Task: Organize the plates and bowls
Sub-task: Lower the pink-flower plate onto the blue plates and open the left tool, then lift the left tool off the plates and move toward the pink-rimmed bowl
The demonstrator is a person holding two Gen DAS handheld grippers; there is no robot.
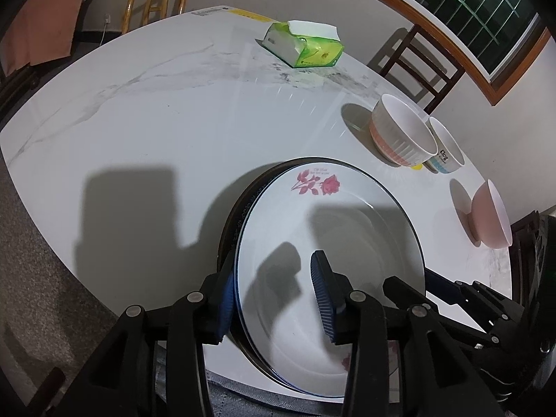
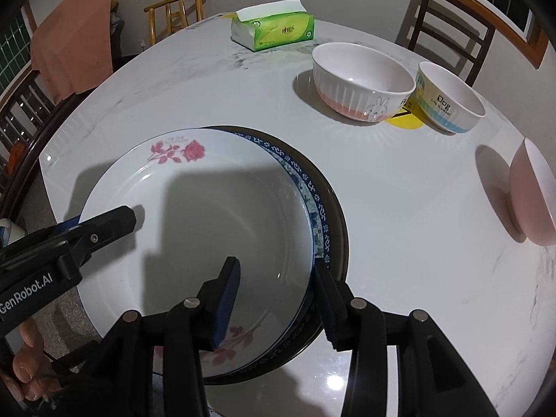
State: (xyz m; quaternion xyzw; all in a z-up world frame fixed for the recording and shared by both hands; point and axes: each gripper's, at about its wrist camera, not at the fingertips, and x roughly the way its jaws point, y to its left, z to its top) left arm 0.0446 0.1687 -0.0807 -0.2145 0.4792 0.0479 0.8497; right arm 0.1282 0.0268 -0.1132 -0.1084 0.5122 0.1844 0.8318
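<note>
Marble table (image 2: 399,208): plate stack (image 2: 323,208) at near edge, rose plate (image 2: 208,215) on top, blue-patterned plate and dark plate beneath.

Bowls at 1–3 o'clock from stack: rabbit bowl (image 2: 361,80), striped bowl (image 2: 451,97) touching it, pink bowl (image 2: 531,191) apart.

Right gripper (image 2: 278,299) straddles stack rim at 4 o'clock, jaws part-open, pads not pressing. Left gripper (image 1: 274,302) straddles rim at 8 o'clock, likewise loose. Right nearer bowls.
</note>
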